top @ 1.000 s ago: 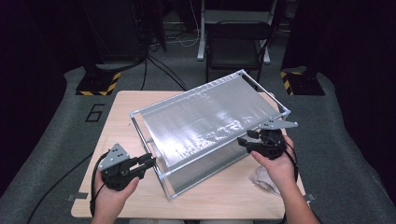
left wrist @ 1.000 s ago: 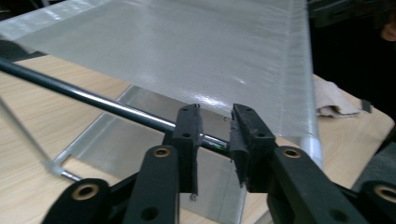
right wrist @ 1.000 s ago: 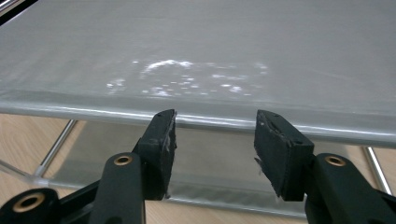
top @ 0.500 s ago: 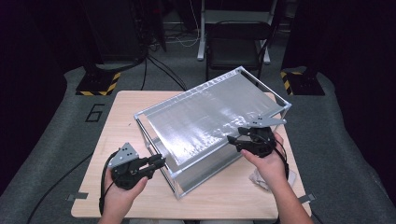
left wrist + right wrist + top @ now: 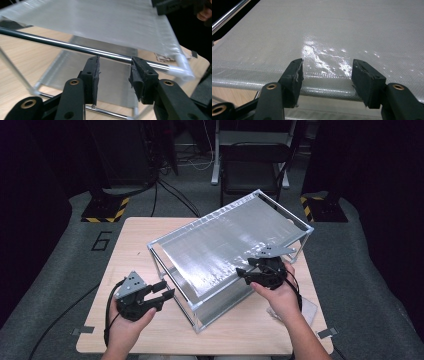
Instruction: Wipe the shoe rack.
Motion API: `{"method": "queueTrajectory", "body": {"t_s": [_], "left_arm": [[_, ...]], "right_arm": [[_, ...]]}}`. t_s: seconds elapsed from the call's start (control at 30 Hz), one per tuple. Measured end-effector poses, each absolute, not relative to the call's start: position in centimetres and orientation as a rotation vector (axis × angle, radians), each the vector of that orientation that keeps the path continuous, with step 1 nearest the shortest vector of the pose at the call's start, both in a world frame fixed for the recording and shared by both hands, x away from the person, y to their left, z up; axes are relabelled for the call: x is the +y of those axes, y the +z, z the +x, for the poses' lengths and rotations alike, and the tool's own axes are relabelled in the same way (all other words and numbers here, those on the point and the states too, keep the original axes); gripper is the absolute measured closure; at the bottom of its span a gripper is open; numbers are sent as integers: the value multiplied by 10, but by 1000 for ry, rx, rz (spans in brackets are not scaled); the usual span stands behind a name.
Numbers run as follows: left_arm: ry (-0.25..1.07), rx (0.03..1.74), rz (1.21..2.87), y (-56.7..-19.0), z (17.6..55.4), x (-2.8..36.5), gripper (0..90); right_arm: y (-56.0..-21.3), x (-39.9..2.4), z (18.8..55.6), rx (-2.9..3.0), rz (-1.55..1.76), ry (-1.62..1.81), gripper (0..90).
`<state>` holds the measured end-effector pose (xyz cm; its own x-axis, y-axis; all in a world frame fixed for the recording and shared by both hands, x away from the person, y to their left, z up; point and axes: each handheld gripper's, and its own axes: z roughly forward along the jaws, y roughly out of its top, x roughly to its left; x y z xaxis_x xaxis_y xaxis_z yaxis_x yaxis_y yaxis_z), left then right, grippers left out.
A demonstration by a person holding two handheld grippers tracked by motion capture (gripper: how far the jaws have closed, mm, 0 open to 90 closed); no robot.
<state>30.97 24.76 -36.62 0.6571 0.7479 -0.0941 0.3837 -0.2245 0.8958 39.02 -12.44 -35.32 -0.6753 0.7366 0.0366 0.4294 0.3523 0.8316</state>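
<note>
We see a two-tier rack (image 5: 227,255) of metal tubes and translucent mesh panels lying skewed across the middle of the wooden surface (image 5: 135,232), its long side running from lower centre to upper right of the high view.

A second ago our left claw (image 5: 167,289) was pinched close beside the rack's near corner post; its jaws have just been opening, and now they stand parted with nothing between them. In the left gripper view the top metal tube (image 5: 75,47) crosses just beyond the pads, apart from them. We read this as a release of the frame on that side, so the rack now rests on its own there.

Our right claw (image 5: 241,276) has slid leftward along the top panel and has also been opening. In the right gripper view its jaws stand wide on either side of the rolled front edge of the mesh panel (image 5: 329,30), with a gap at each pad, so it grips nothing.

Near the lower right edge of the surface a clear plastic bag (image 5: 305,309) lies under our right forearm. A dark chair (image 5: 250,165) stands behind the surface. Nothing blocks either claw from the rack.
</note>
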Motion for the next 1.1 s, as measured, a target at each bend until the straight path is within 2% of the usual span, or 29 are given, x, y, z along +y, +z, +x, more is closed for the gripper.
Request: {"method": "queueTrajectory", "body": {"t_s": [0.4, 1.1], "left_arm": [[582, 984, 1766, -355, 333, 276, 418], [605, 1063, 1792, -367, 378, 278, 384]], "right_arm": [[-354, -141, 374, 2269, 1013, 1230, 392], [-355, -164, 354, 2220, 1065, 1260, 361]]}}
